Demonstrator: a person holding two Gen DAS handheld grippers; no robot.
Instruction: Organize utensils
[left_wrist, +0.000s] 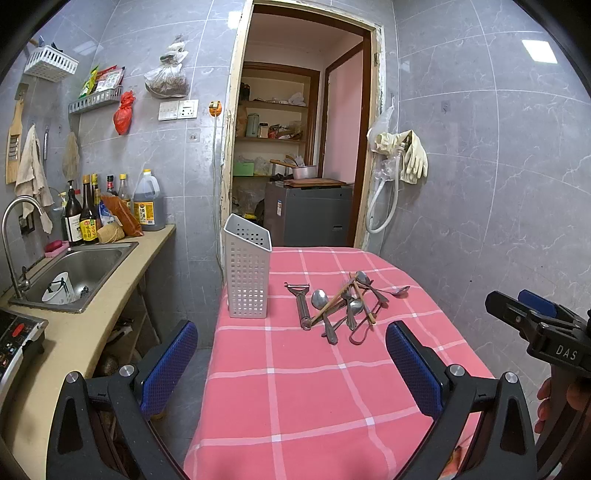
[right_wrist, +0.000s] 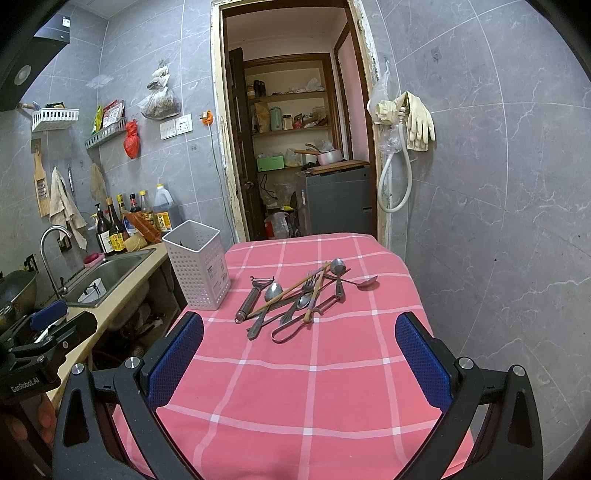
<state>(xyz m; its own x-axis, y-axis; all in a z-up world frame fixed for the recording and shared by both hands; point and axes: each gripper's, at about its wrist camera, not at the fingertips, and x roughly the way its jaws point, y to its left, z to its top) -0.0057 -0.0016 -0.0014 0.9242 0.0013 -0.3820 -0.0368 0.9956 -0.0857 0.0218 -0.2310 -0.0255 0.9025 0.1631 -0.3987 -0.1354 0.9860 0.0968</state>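
Left wrist view: the left gripper (left_wrist: 291, 363) fills the bottom of the frame with its blue-padded fingers spread wide and nothing between them, above a pink checked tablecloth (left_wrist: 306, 398). At centre a white perforated utensil holder (left_wrist: 246, 271) stands upright near the cloth's left edge. Just right of it lies a peeler (left_wrist: 302, 304), touching a tangled pile of spoons, forks and chopsticks (left_wrist: 351, 301). The right gripper (left_wrist: 532, 317) enters at the right edge; whether it is wide or narrow cannot be told here.

Right wrist view: the right gripper (right_wrist: 299, 352) is also spread wide and empty at the bottom. The holder (right_wrist: 197, 264) stands left of centre, the pile (right_wrist: 306, 295) at centre. A steel sink (right_wrist: 110, 271) sits at the left.
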